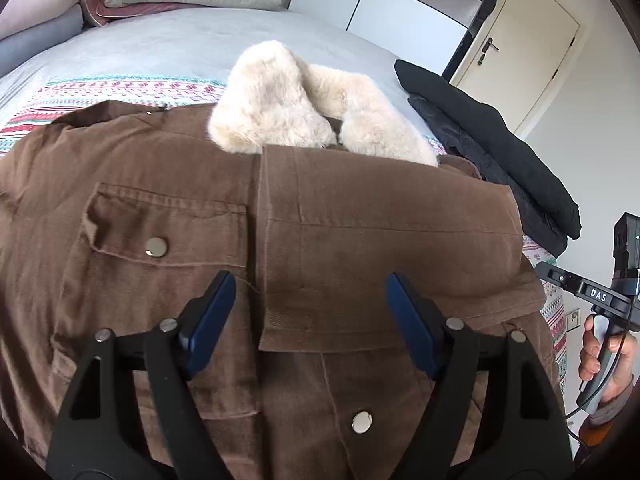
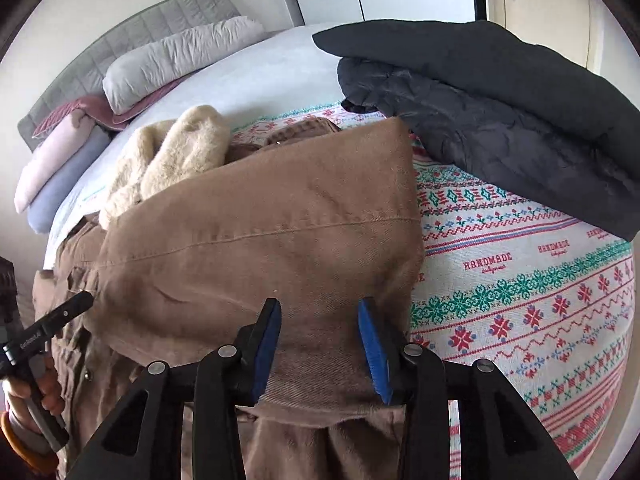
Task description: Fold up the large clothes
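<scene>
A brown jacket (image 1: pixel 160 184) with a cream fur collar (image 1: pixel 280 104) lies front up on the bed. One sleeve (image 1: pixel 380 240) is folded across its chest. My left gripper (image 1: pixel 310 280) hovers open over the jacket's middle, its jaws wide apart and nothing between the pads. In the right wrist view the folded sleeve (image 2: pixel 260 232) fills the centre and the fur collar (image 2: pixel 180 152) lies behind it. My right gripper (image 2: pixel 320 304) is open above the sleeve's near end, its blue pads clear of the cloth. A hand (image 1: pixel 600 356) holds its handle at the right edge.
A stack of folded black clothes (image 2: pixel 500 100) sits on the bed's right side, close to the jacket. A patterned blanket (image 2: pixel 520 280) covers the near half of the bed. Pillows (image 2: pixel 180 56) and rolled bedding (image 2: pixel 60 168) lie at the head. A door (image 1: pixel 528 52) stands beyond.
</scene>
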A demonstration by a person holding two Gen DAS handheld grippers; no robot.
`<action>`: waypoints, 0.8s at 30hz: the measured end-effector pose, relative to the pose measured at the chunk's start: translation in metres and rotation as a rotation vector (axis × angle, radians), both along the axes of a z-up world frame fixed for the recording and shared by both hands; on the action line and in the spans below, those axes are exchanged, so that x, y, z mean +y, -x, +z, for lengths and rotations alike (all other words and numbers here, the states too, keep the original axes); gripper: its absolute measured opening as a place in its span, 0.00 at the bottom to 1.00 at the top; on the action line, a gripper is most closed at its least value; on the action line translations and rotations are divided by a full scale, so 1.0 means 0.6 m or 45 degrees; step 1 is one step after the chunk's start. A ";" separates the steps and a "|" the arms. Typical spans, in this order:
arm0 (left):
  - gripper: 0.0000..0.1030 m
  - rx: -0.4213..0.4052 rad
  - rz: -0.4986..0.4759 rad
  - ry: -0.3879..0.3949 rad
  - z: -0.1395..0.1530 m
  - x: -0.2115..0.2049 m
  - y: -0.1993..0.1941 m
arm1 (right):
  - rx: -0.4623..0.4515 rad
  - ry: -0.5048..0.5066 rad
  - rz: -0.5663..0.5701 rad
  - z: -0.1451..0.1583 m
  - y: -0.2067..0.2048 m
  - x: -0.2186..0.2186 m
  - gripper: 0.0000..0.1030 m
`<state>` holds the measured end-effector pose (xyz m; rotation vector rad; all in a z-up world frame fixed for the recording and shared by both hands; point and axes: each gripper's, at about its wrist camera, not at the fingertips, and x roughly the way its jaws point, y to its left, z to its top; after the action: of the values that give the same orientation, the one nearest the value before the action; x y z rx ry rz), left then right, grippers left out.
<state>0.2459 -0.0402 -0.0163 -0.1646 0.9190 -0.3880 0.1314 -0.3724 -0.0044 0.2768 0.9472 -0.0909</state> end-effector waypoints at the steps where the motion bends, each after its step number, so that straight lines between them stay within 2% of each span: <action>1: 0.79 -0.006 0.028 0.000 0.009 0.014 0.009 | 0.006 0.021 -0.002 0.014 0.010 0.010 0.54; 2: 0.80 0.003 0.059 -0.009 0.018 0.028 0.017 | 0.017 0.045 -0.005 0.028 0.020 0.020 0.60; 4: 0.81 0.035 0.112 -0.032 0.032 0.057 0.033 | 0.035 0.057 0.002 0.052 0.038 0.040 0.63; 8: 0.82 0.096 0.208 -0.076 0.055 0.122 0.059 | 0.027 0.002 0.049 0.092 0.076 0.084 0.68; 11: 0.82 0.065 0.305 -0.103 0.074 0.174 0.076 | 0.032 0.038 0.077 0.111 0.092 0.129 0.71; 14: 0.84 0.023 0.390 -0.076 0.082 0.230 0.092 | -0.015 0.091 0.102 0.120 0.109 0.176 0.74; 17: 0.89 0.022 0.488 -0.026 0.063 0.292 0.104 | -0.039 0.100 0.119 0.100 0.116 0.211 0.77; 19: 0.89 0.023 0.574 -0.038 0.041 0.331 0.103 | -0.052 0.049 0.128 0.072 0.121 0.223 0.77; 20: 0.89 0.027 0.613 -0.043 0.030 0.349 0.099 | -0.034 0.029 0.141 0.054 0.120 0.227 0.77; 22: 0.89 0.053 0.697 -0.035 0.007 0.392 0.093 | 0.082 0.043 0.179 0.018 0.106 0.231 0.77; 24: 0.89 0.061 0.750 0.008 -0.010 0.433 0.092 | 0.090 0.033 0.138 -0.001 0.104 0.222 0.77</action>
<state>0.1907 0.2198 -0.0223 -0.4380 0.8720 0.1598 0.0691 -0.2395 -0.0050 0.1986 1.0284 -0.0137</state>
